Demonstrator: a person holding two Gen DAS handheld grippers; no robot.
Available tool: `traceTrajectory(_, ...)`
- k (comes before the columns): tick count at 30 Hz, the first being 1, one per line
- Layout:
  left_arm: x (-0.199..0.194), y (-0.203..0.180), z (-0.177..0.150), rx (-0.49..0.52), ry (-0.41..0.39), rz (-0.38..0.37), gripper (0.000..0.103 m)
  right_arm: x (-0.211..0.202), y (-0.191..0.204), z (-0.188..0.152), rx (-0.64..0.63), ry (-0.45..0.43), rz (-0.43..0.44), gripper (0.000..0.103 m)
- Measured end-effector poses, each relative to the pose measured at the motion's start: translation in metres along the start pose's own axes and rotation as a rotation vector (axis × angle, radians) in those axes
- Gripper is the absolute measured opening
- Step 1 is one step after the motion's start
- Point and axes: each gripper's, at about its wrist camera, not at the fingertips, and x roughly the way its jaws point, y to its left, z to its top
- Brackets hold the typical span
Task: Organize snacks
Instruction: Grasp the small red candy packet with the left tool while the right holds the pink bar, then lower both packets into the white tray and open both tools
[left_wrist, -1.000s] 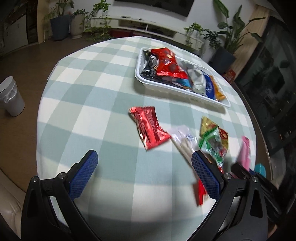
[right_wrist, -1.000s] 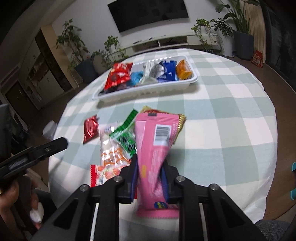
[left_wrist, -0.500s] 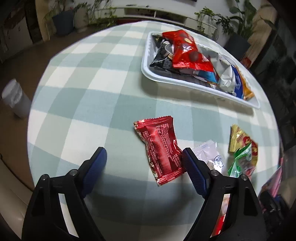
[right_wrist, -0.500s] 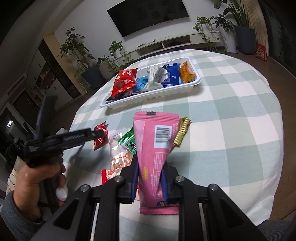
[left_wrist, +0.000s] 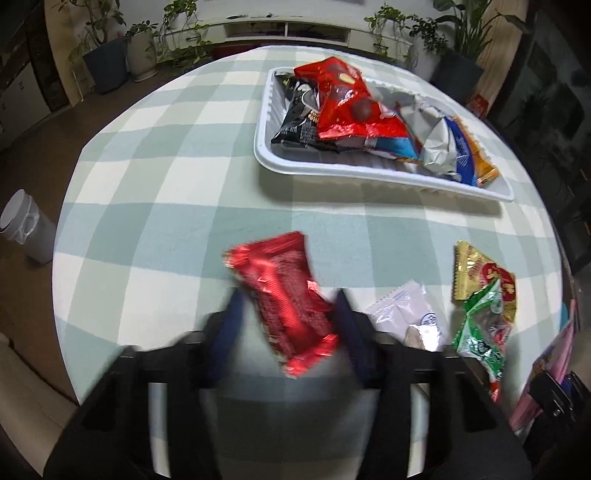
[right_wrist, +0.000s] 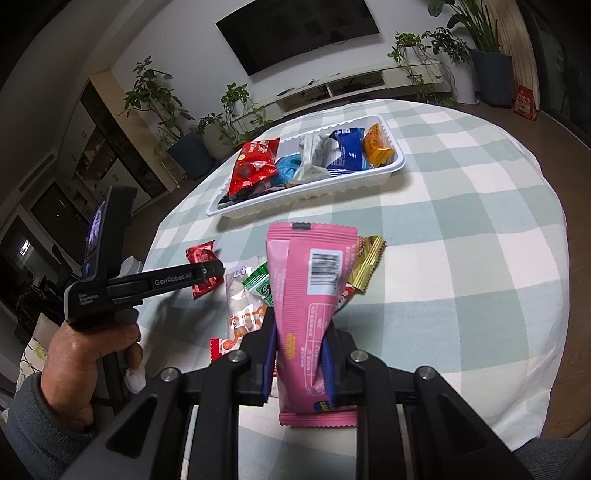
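A white tray (left_wrist: 354, 170) holding several snack packets stands at the far side of the round checked table; it also shows in the right wrist view (right_wrist: 314, 195). My left gripper (left_wrist: 291, 332) straddles a small red packet (left_wrist: 288, 295) on the cloth, blue fingers close on both sides, blurred by motion. From the right wrist view the left gripper (right_wrist: 207, 275) reaches over that red packet (right_wrist: 201, 267). My right gripper (right_wrist: 297, 354) is shut on a pink packet (right_wrist: 310, 295), held above the table.
Loose packets lie beside the red one: a clear white packet (left_wrist: 406, 317), a green packet (left_wrist: 484, 332) and a gold packet (left_wrist: 476, 273). A white bin (left_wrist: 26, 229) stands on the floor at the left. Potted plants and a TV shelf line the far wall.
My left gripper has moved forward and down over the red packet and its fingers have narrowed around it. My right gripper has risen a little, still holding the pink packet.
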Motion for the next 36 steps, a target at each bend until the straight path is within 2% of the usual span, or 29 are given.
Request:
traceTrajectory(3, -0.002, 0.001, -0.003, 0.001, -0.009, -0.010, 0.022, -0.001, -0.001, 0.000, -0.001, -0.004, 0.002, 0.023)
traceTrajectory(11, -0.009, 0.009, -0.013, -0.017, -0.041, -0.055, 0.010, -0.002, -0.001, 0.001, 0.004, -0.007, -0.002, 0.023)
traceTrajectory(20, -0.021, 0.024, -0.021, -0.045, -0.087, -0.096, 0.008, -0.001, -0.003, 0.001, 0.004, -0.006, -0.008, 0.023)
traceTrajectory(31, -0.056, 0.033, -0.030, -0.067, -0.162, -0.145, 0.008, 0.001, -0.005, 0.002, 0.002, -0.008, -0.021, 0.023)
traceTrajectory(36, -0.078, 0.027, -0.032, -0.050, -0.198, -0.172, 0.008, -0.005, -0.005, 0.004, 0.005, -0.041, -0.022, 0.023)
